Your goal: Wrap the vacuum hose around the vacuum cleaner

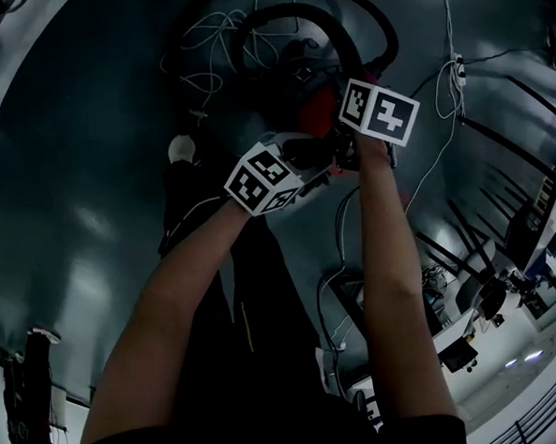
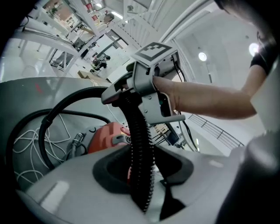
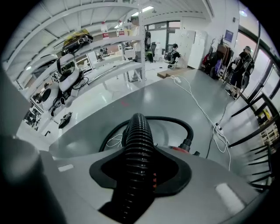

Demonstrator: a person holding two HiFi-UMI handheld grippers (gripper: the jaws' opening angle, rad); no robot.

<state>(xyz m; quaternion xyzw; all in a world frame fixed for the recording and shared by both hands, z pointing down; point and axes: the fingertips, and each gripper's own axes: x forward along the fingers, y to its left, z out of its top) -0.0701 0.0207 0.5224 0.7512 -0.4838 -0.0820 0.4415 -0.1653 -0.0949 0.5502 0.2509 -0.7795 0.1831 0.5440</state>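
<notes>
The black ribbed vacuum hose (image 1: 319,17) loops over the floor round the red-orange vacuum cleaner (image 1: 314,101). Both grippers hold it just above the cleaner, close together. My left gripper (image 1: 305,157) is shut on the hose (image 2: 139,144), which runs up between its jaws to the right gripper (image 2: 144,87) a short way ahead. The orange cleaner body (image 2: 109,135) lies below. My right gripper (image 1: 344,145) is also shut on the hose (image 3: 139,140). From it the hose curves forward and round to a cuff (image 3: 188,142) at the cleaner.
A tangle of white cable (image 1: 214,34) lies on the grey floor left of the cleaner. A white cord with a socket strip (image 1: 453,72) trails at the right, near black railings (image 1: 509,137). White shelving (image 3: 109,48) and people (image 3: 173,52) stand far off.
</notes>
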